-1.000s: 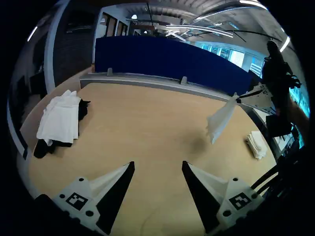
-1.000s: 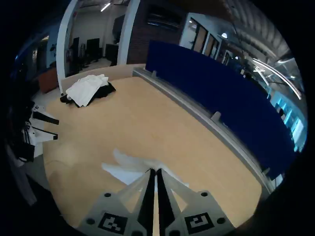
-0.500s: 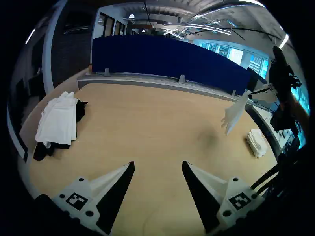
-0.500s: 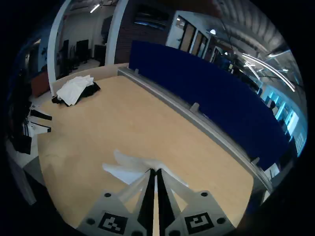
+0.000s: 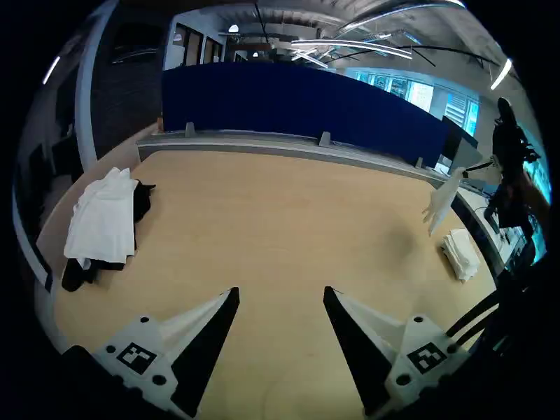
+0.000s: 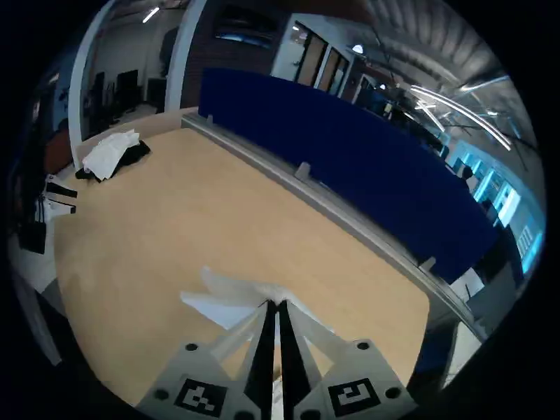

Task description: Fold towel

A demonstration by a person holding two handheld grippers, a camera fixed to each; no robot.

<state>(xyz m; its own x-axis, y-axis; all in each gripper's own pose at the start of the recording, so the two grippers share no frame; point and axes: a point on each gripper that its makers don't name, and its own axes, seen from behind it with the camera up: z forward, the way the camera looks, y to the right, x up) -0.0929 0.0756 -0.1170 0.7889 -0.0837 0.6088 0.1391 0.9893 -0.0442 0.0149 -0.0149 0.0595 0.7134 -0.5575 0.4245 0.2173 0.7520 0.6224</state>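
The white cloth towel (image 5: 439,206) has swung farther out toward the right edge of the light wooden desk (image 5: 280,203) than it was a second ago.
The right gripper (image 6: 278,306) has its two fingers pinched tight on the towel, which hangs in the air over the desk's right edge, near one small stack of folded white towels (image 5: 462,253). The left gripper (image 5: 280,290) has its fingers wide apart with nothing in them, over the near edge. I think this towel only needs to be laid on the stack. One heap of white cloths (image 5: 101,218) on one black cloth (image 5: 145,198) at the left edge looks unfolded, so more work waits. Count: two grippers, one hanging towel, one stack, one heap.
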